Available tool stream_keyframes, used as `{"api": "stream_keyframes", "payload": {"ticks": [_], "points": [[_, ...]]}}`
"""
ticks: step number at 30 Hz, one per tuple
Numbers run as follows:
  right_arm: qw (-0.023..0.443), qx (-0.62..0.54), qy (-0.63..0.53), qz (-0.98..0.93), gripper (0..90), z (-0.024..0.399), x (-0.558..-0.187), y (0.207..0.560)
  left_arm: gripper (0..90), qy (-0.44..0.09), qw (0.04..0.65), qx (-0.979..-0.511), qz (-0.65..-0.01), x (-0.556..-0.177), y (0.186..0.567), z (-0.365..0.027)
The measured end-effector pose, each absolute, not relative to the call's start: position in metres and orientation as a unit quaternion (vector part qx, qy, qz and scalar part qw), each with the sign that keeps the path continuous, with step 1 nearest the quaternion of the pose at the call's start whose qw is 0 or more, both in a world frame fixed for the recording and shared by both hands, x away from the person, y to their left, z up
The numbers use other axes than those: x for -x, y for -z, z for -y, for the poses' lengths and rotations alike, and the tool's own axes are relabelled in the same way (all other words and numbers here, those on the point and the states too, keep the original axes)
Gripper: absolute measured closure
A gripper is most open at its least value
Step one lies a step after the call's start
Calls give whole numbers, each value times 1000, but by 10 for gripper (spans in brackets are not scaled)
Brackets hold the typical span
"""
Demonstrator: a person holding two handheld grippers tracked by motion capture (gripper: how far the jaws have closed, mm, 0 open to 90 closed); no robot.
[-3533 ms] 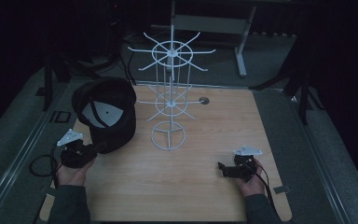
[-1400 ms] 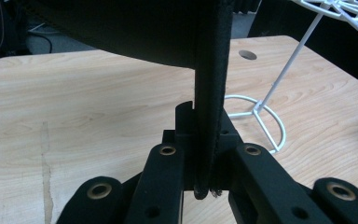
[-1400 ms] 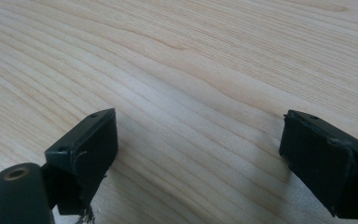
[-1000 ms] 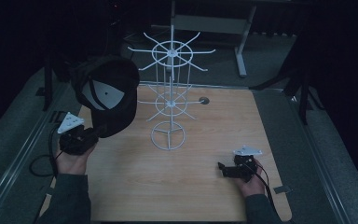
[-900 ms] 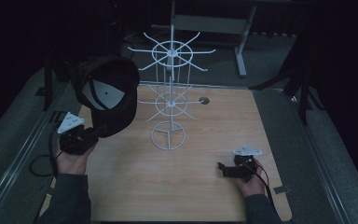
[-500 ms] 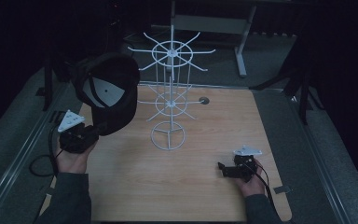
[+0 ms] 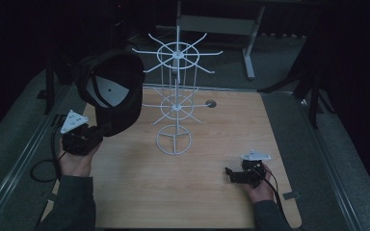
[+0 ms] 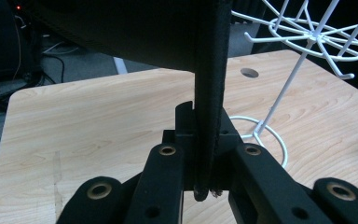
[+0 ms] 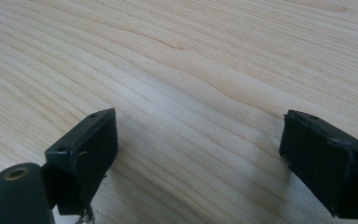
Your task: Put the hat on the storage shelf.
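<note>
A black cap (image 7: 111, 91) with a pale lining patch hangs in the air at the left, held by its brim edge (image 8: 209, 93). My left gripper (image 7: 107, 129) is shut on that edge, its jaws pinching the cloth from both sides. A white wire display stand (image 7: 174, 96) with hooked arms rises from a ring base in the middle of the wooden table (image 7: 197, 192). The cap is just left of the stand and apart from its hooks. My right gripper (image 7: 229, 172) lies low on the table at the right, open, with bare wood (image 9: 196, 93) between its fingers.
A round hole (image 7: 210, 103) is cut in the table behind the stand. Grey mats flank the table on both sides. A metal frame leg (image 7: 250, 43) stands on the floor beyond the far edge. A cable loops off the left gripper at the table's left edge.
Since the oldest frame the left hand has lifted the cap off the table and up to the left. Over the last second it barely shifted. The right hand has kept still.
</note>
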State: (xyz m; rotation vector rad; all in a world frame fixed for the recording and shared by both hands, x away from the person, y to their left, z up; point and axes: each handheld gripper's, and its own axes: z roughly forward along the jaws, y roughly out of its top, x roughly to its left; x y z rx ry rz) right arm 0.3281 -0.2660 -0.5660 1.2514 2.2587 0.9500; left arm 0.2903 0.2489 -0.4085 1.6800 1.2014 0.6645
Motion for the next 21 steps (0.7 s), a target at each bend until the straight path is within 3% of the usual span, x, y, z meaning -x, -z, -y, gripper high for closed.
{"api": "stream_keyframes", "payload": {"ticks": [21], "points": [[194, -446, -338, -806, 113, 266, -328, 566, 860, -291, 468, -674, -493, -288, 400, -243]]}}
